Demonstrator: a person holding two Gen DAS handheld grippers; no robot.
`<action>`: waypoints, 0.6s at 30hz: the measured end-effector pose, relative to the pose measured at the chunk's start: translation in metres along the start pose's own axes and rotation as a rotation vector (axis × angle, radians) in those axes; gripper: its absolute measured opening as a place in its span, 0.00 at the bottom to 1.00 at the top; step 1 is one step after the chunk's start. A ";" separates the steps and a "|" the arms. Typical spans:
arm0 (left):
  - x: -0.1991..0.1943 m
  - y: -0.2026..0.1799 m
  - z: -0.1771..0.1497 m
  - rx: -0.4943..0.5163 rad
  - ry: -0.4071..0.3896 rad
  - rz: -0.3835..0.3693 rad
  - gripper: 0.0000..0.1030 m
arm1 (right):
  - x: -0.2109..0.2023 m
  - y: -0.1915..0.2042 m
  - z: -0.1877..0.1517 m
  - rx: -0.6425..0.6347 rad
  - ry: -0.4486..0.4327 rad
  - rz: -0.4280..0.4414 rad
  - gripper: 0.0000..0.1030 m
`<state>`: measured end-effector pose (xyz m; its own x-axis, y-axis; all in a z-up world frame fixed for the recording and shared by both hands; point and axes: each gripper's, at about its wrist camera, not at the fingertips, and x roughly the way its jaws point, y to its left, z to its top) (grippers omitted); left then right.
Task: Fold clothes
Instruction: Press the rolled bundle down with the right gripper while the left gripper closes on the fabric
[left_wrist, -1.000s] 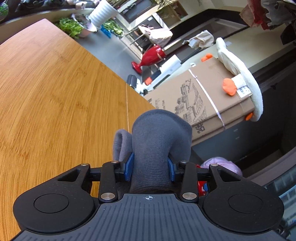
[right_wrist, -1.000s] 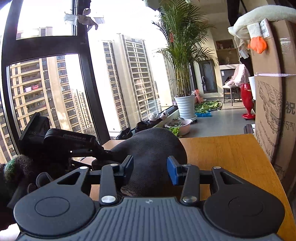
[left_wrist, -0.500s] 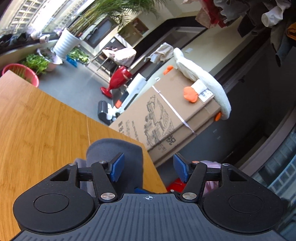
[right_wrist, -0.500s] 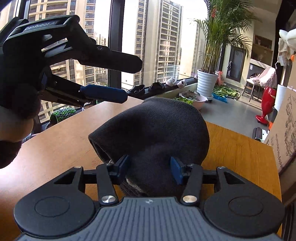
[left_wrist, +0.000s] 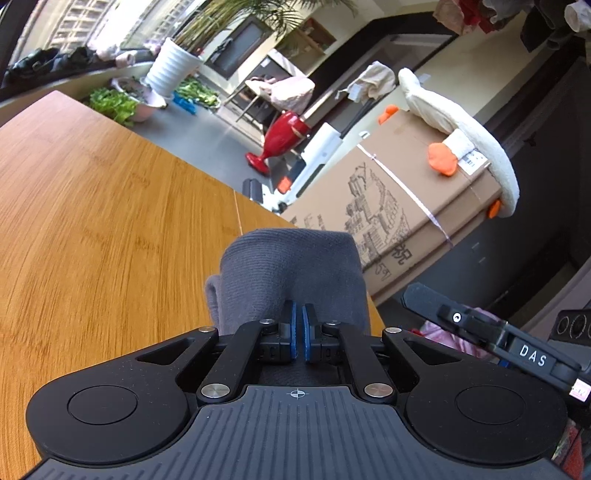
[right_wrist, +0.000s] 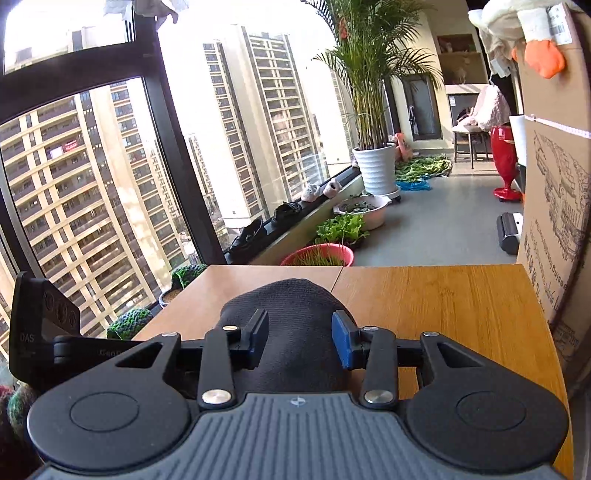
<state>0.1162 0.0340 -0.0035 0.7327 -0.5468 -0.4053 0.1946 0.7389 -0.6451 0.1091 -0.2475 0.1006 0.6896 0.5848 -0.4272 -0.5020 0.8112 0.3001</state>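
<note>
Two grippers at one dark grey knitted garment (left_wrist: 291, 269), bunched on the honey-coloured wooden table (left_wrist: 92, 221), close to the edge beside the big printed cardboard box (left_wrist: 406, 206).

Left gripper (left_wrist: 298, 325): blue pads drawn almost together with only a sliver between, apparently nipping a thin fold of the knit at a crease leading into them. Right gripper (right_wrist: 300, 341): fingers apart, straddling the mound of cloth, pads seemingly clear of it on both sides.

Judged as the grasping step ahead of a fold: one hold made, the other not yet. Next, probably: closing the right fingers on the near edge of the knit, then lifting and spreading it flat. Called for: an even pull from both sides, and care not to drag the piece over the table edge.

Only in the left wrist view: the pinch itself, a small lighter fold poking out at the left of the mound, the drop beyond the table edge. Only in the right wrist view: the open straddle, the far end of the table and its seam, the window side with the white ribbed plant pot (right_wrist: 373, 166).

Kind of garment: impossible to tell from either view.
</note>
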 end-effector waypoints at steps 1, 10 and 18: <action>0.001 -0.003 0.000 0.028 -0.003 0.011 0.05 | 0.009 -0.001 0.003 0.019 0.004 0.018 0.38; 0.003 -0.008 0.000 0.133 -0.017 0.013 0.05 | 0.083 -0.016 -0.005 0.085 0.173 -0.052 0.39; 0.003 -0.004 -0.005 0.134 -0.046 -0.002 0.05 | -0.008 0.015 -0.044 -0.021 -0.001 -0.059 0.67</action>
<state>0.1146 0.0274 -0.0049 0.7605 -0.5321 -0.3722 0.2789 0.7853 -0.5527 0.0732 -0.2400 0.0707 0.7187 0.5357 -0.4433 -0.4708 0.8441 0.2567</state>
